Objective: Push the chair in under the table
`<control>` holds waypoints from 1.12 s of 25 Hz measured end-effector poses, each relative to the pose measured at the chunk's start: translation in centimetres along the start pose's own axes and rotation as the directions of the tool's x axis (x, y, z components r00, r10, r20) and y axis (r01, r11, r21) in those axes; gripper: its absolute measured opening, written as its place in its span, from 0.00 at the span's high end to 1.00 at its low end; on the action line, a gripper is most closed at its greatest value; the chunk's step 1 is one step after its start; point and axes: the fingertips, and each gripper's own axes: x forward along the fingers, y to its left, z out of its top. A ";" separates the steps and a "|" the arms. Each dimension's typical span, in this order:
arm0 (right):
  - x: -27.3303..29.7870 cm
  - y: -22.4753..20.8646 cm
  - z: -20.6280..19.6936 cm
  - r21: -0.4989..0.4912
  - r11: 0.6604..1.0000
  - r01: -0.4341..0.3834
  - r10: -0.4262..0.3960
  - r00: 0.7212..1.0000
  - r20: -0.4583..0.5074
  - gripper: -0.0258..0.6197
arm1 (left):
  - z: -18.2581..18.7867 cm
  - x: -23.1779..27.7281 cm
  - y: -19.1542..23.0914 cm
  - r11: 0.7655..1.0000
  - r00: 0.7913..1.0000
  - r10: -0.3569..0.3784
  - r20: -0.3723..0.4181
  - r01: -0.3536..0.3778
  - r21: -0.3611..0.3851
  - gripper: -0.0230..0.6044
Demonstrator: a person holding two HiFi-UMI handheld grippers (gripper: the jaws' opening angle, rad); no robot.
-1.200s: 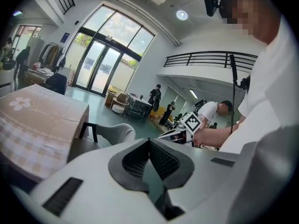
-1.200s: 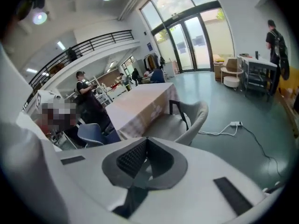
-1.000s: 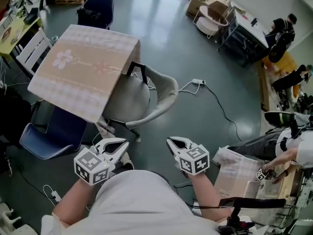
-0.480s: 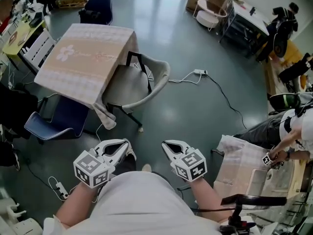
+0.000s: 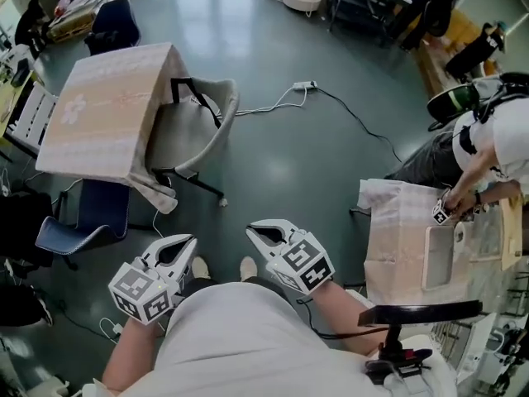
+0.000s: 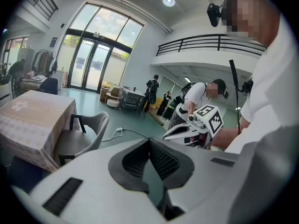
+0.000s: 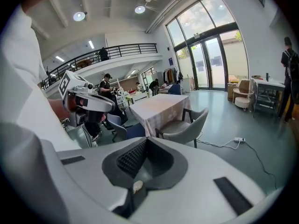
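The grey armchair (image 5: 194,126) stands with its seat tucked partly beneath the table with the pink cloth (image 5: 99,110) at the head view's upper left. Both grippers hang low in front of my body, well apart from the chair, with bare floor between. My left gripper (image 5: 186,242) is shut with nothing in it. My right gripper (image 5: 252,230) is shut and empty too. In the left gripper view the chair (image 6: 84,134) and table (image 6: 32,115) lie beyond the shut jaws (image 6: 149,141). The right gripper view shows the chair (image 7: 184,125) past its shut jaws (image 7: 147,141).
A blue chair (image 5: 78,222) sits at the table's near left side. A white power strip with its cable (image 5: 304,85) trails across the floor. At the right are a second clothed table (image 5: 397,230), a person (image 5: 488,139) bent over it and a black stand (image 5: 421,313).
Both grippers have drawn back from the chair, which now sits farther off and more to the left in the head view. Both stay shut. The chair keeps its place at the table.
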 end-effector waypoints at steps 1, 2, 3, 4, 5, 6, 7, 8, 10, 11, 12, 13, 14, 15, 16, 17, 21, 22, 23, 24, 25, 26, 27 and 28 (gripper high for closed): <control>-0.2 0.2 0.1 -0.009 1.000 -0.001 0.001 1.000 0.001 0.94 | 0.1 0.0 -0.3 1.000 1.000 -0.004 0.003 0.004 0.005 0.95; -0.2 0.5 0.2 -0.021 1.000 -0.002 0.002 1.000 0.002 0.94 | 0.3 0.0 -0.4 1.000 1.000 -0.007 0.006 0.007 0.011 0.95; -0.2 0.7 0.3 -0.031 1.000 -0.001 0.001 1.000 0.003 0.94 | 0.3 0.0 -0.5 1.000 1.000 -0.011 0.009 0.011 0.015 0.94; -0.1 1.0 0.4 -0.039 0.999 0.000 0.000 1.000 0.005 0.94 | 0.2 -0.1 -0.4 1.000 1.000 -0.017 0.011 0.017 0.017 0.95; 0.1 1.3 0.5 -0.043 0.999 0.001 -0.001 1.000 0.006 0.94 | 0.1 -0.2 -0.3 1.000 1.000 -0.023 0.012 0.023 0.019 0.95; 0.4 1.7 0.7 -0.046 0.999 0.001 -0.001 1.000 0.009 0.94 | 0.0 -0.5 -0.2 0.999 1.000 -0.027 0.014 0.027 0.019 0.95; 0.6 2.1 0.9 -0.050 0.999 0.001 0.000 1.000 0.011 0.94 | -0.1 -0.9 0.0 0.999 0.999 -0.028 0.015 0.028 0.019 0.94; 0.9 2.7 1.1 -0.053 0.999 -0.001 0.001 1.000 0.013 0.94 | -0.1 -1.4 0.2 1.000 0.999 -0.027 0.018 0.026 0.016 0.95; 1.5 3.7 1.5 -0.060 0.998 -0.003 0.004 1.000 0.010 0.94 | -0.4 -2.4 0.7 1.000 0.999 -0.027 0.024 0.027 0.010 0.94; 1.8 4.3 1.6 -0.064 0.998 -0.005 0.005 1.000 0.006 0.94 | -0.7 -3.0 1.0 1.000 0.999 -0.028 0.026 0.028 0.004 0.95; 2.1 4.8 1.6 -0.068 0.998 -0.007 0.007 1.000 0.003 0.94 | -1.1 -3.5 1.3 1.000 0.999 -0.029 0.028 0.030 -0.004 0.95; 2.5 5.4 1.7 -0.071 0.997 -0.009 0.009 1.000 0.002 0.94 | -1.6 -4.1 1.7 0.999 0.999 -0.030 0.028 0.030 -0.014 0.94; 2.9 6.0 1.9 -0.074 0.997 -0.011 0.011 1.000 0.001 0.94 | -2.1 -4.7 2.1 0.999 0.999 -0.029 0.027 0.030 -0.023 0.95; 3.3 6.6 2.1 -0.074 0.997 -0.014 0.014 1.000 -0.001 0.94 | -2.4 -5.3 2.5 0.999 0.999 -0.029 0.026 0.030 -0.031 0.95; 3.7 7.1 2.3 -0.074 0.997 -0.017 0.017 1.000 -0.006 0.94 | -2.6 -5.8 3.0 0.999 0.999 -0.029 0.026 0.030 -0.035 0.95; 4.1 7.7 2.6 -0.076 0.997 -0.021 0.021 1.000 -0.010 0.94 | -2.7 -6.4 3.4 0.999 0.999 -0.029 0.028 0.030 -0.035 0.95; 5.7 10.0 4.2 -0.093 0.995 -0.030 0.029 1.000 -0.011 0.94 | -2.6 -8.6 5.3 0.999 0.999 -0.023 0.040 0.024 -0.033 0.94; 6.2 10.5 4.5 -0.096 0.995 -0.031 0.030 0.999 -0.010 0.94 | -2.7 -9.1 5.9 0.999 0.999 -0.022 0.044 0.023 -0.031 0.95; 6.6 10.9 4.8 -0.097 0.995 -0.032 0.031 0.999 -0.011 0.94 | -2.8 -9.7 6.5 0.999 0.999 -0.019 0.048 0.021 -0.031 0.95; 7.1 11.4 5.1 -0.100 0.994 -0.032 0.031 0.999 -0.012 0.94 | -2.8 -10.2 7.1 0.999 0.999 -0.015 0.051 0.017 -0.035 0.95; 7.5 11.8 5.3 -0.102 0.994 -0.033 0.032 0.999 -0.014 0.94 | -2.9 -10.8 7.7 0.999 0.999 -0.010 0.053 0.012 -0.039 0.95; 8.0 12.2 5.6 -0.105 0.994 -0.034 0.033 0.999 -0.017 0.94 | -3.0 -11.4 8.2 0.999 0.998 -0.004 0.055 0.006 -0.045 0.95; 8.5 12.7 5.8 -0.106 0.994 -0.035 0.033 0.999 -0.020 0.94 | -3.1 -12.0 8.7 0.999 0.998 0.001 0.055 0.002 -0.050 0.94; 9.0 13.1 5.9 -0.108 0.994 -0.036 0.034 0.999 -0.024 0.94 | -3.2 -12.5 9.2 0.999 0.998 0.001 0.056 0.001 -0.051 0.95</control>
